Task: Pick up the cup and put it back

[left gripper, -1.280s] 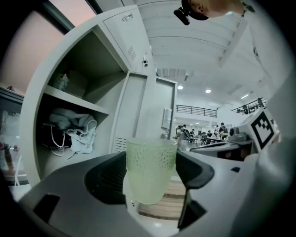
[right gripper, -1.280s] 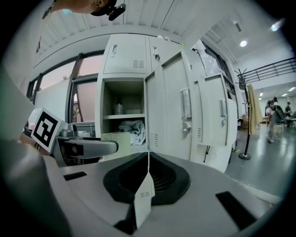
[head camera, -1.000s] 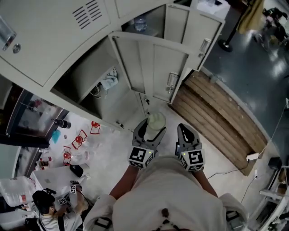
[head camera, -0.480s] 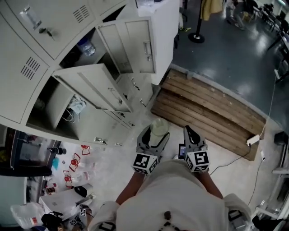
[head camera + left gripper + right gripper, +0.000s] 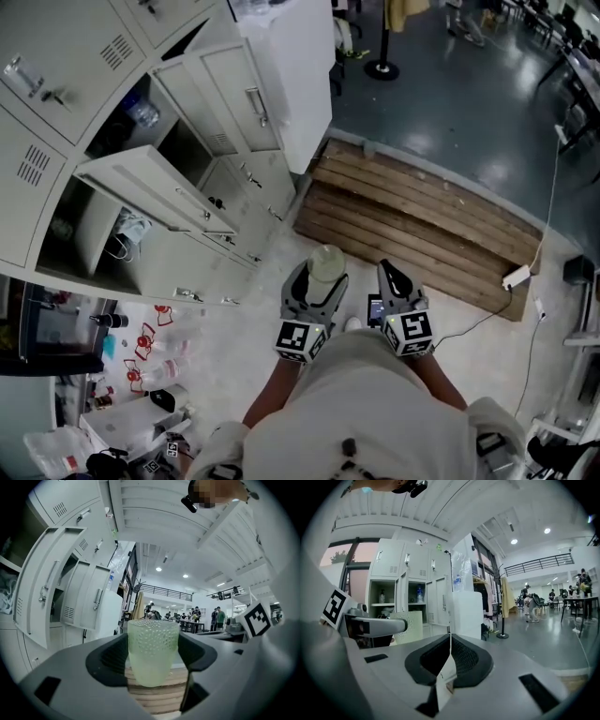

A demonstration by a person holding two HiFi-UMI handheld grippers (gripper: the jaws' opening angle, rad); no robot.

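Note:
A pale green, bumpy translucent cup (image 5: 326,262) stands upright between the jaws of my left gripper (image 5: 319,276), which is shut on its sides at a wide spread. In the left gripper view the cup (image 5: 152,651) fills the middle between the dark pads (image 5: 110,660). My right gripper (image 5: 389,279) is held just to its right, jaws shut with nothing in them. In the right gripper view the two pads meet at a thin seam (image 5: 449,660), and the cup (image 5: 408,627) shows at the left. Both are held in the air above the floor, in front of the person's body.
Grey lockers (image 5: 141,178) stand at the left, several doors open; one holds a water bottle (image 5: 141,112). A white cabinet (image 5: 291,75) stands beside them. A wooden pallet (image 5: 422,220) lies ahead with a power strip (image 5: 517,277) at its right. Bottles and clutter (image 5: 155,361) lie on the floor at the lower left.
The head view has swung: the lockers slid left and the wooden pallet and dark floor came more into view. Both grippers keep the same stance, the cup still held in the left.

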